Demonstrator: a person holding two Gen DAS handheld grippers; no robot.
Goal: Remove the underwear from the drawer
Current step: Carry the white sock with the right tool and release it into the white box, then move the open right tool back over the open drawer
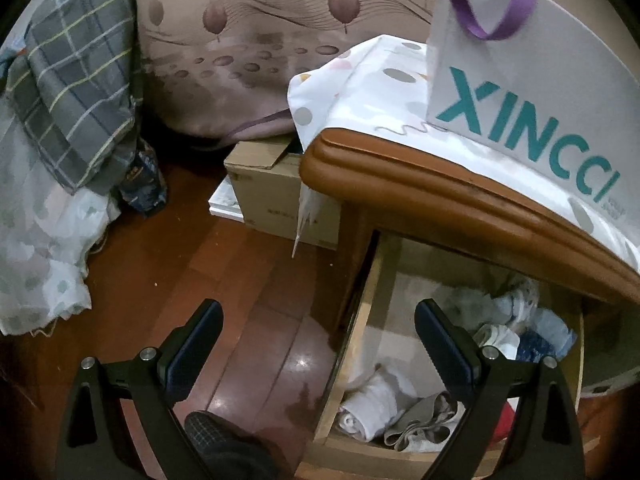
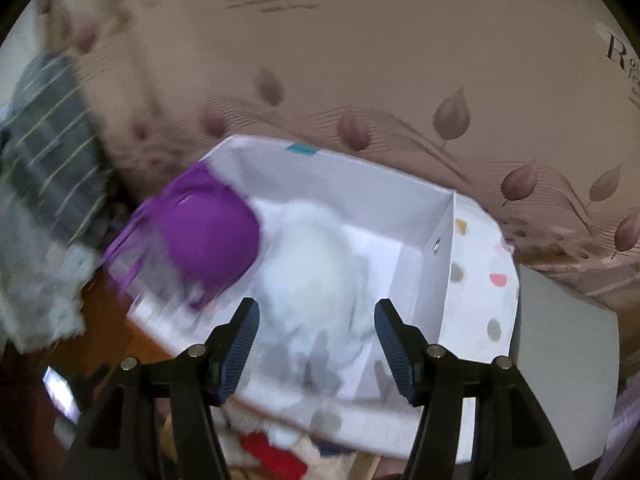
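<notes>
The right gripper (image 2: 316,336) hangs released over the open white paper bag (image 2: 424,240), and a pale, blurred piece of underwear (image 2: 316,264) lies inside the bag, just beyond its spread fingers and apart from them. The left gripper (image 1: 318,340) is also released and empty, beside the open drawer (image 1: 368,320), where more rolled garments (image 1: 376,404) lie below the bag's nightstand.

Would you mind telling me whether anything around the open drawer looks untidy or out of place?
Yes: the clothes in the open drawer lie in a loose jumble rather than folded, a white roll near its front. A cardboard box stands on the floor beside the nightstand, flaps open.
</notes>
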